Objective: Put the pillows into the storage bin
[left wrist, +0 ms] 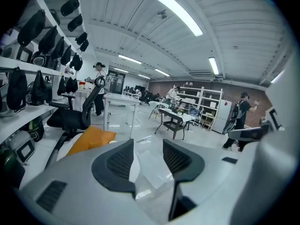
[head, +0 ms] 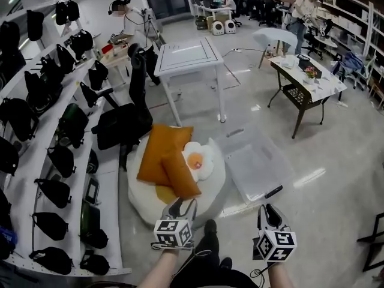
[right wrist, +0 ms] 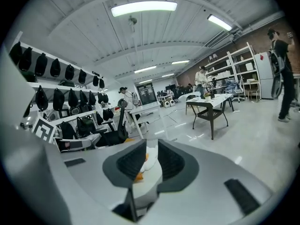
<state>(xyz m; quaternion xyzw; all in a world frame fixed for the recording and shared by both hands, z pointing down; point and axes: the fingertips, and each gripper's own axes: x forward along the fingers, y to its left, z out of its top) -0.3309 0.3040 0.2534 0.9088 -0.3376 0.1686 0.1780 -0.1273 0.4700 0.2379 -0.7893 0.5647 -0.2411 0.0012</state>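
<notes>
**Status: No Pillow Stowed; Both Grippers Empty**

Left gripper (left wrist: 147,146): fingers (left wrist: 119,161) apart, nothing between them. Only the floor and a clear plastic surface, probably the bin, show beyond the gap.

Right gripper (right wrist: 151,156): fingers (right wrist: 129,164) apart, nothing clamped. The egg pillow (right wrist: 149,159) shows through the gap, farther off and not touched.

In the head view, the left gripper (head: 182,204) is near-left of the bin (head: 259,168), at the near edge of the pillow heap. The right gripper (head: 270,212) is just in front of the bin's near corner.

Done: nothing. The bin stands on the floor with no pillow in it.

Left to do: all pillows. The big orange pillow (head: 161,155), the small orange pillow (head: 180,174) and the egg pillow (head: 198,159) lie left of the bin, stacked on a white cushion (head: 141,198).

Hard to make out:
- A yellow patch (head: 164,192) under the small orange pillow; it cannot be told whether it is another pillow.
- Whether the white cushion is itself to be stowed.
- A small dark object (head: 273,191) at the bin's near rim; its kind cannot be told.
- The bin's walls, which are transparent and faint.
</notes>
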